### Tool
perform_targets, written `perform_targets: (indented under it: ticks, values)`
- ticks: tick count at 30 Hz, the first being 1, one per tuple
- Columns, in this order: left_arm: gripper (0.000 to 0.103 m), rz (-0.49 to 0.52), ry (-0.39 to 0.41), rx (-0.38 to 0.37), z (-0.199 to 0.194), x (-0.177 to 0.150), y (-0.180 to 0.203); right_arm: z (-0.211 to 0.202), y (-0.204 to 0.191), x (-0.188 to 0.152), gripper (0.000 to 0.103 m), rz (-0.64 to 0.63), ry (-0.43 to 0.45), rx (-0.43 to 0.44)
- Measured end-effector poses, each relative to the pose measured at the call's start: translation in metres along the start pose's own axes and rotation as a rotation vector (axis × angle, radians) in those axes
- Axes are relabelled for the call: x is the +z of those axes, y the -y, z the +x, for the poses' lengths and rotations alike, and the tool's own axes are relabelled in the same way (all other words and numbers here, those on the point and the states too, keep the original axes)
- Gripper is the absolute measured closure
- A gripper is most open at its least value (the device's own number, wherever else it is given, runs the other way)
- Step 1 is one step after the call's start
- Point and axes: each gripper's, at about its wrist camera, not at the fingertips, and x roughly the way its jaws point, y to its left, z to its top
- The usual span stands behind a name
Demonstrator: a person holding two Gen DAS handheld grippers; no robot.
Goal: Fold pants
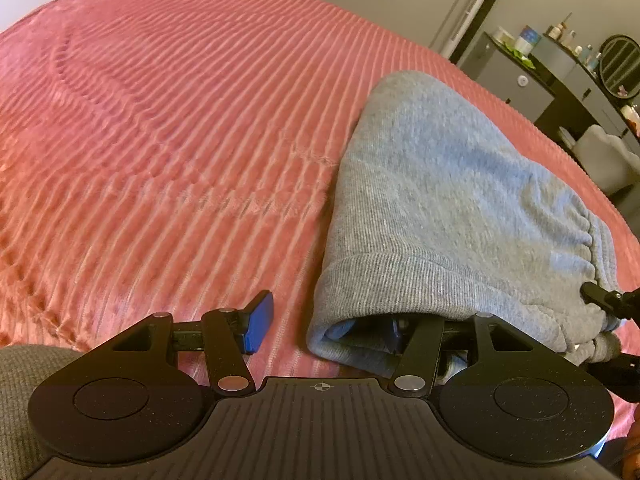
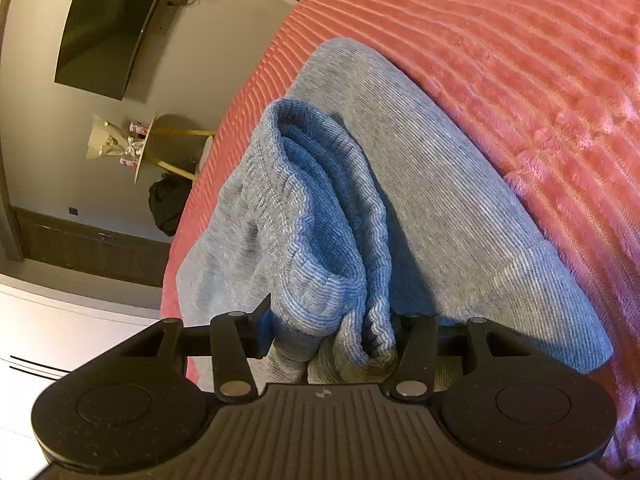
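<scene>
I count 1 pair of grey sweatpants [image 1: 440,184], folded, near the edge of the pink ribbed bedspread [image 1: 160,120]. My left gripper [image 1: 326,326] is half open, 1 finger under the hem; right gripper [image 2: 328,332] clamps the bunched cuffs. Dresser [image 1: 560,72] w/ bottles beyond.

Pants [image 1: 432,184] lie on bed cover [image 1: 168,128], near its right edge; dresser [image 1: 560,76] stands behind bed.

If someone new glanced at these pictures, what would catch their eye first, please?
Probably the ribbed pink bedspread that fills most of both views. On it lie the folded grey pants. The right gripper is clamped on a bunched ribbed band, and the left gripper has one finger tucked under the near cuff.
</scene>
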Motion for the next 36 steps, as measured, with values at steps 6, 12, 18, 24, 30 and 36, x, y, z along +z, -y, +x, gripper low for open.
perform_targets:
  ticks: [6,12,18,24,30,36]
  values:
    - [0.052,-0.017,0.004,-0.020,-0.001,-0.001,-0.002,-0.001,-0.006,0.000,0.057,-0.015,0.008,-0.001]
    - [0.077,-0.019,0.044,-0.061,-0.009,-0.006,-0.002,-0.013,-0.019,-0.002,0.059,-0.034,0.042,0.027]
    - [0.068,-0.023,0.052,-0.090,-0.013,-0.008,-0.005,-0.032,-0.046,0.005,0.060,-0.025,0.077,0.108]
    - [0.058,0.086,0.043,-0.014,-0.010,-0.012,0.012,-0.050,-0.083,0.013,0.060,-0.118,0.103,0.171]
    - [0.066,0.097,0.047,-0.018,-0.010,-0.014,0.013,-0.071,-0.097,0.020,0.061,-0.141,0.145,0.227]
    - [0.087,0.083,0.150,-0.077,-0.024,-0.015,0.009,-0.080,-0.094,0.021,0.061,-0.169,0.170,0.191]
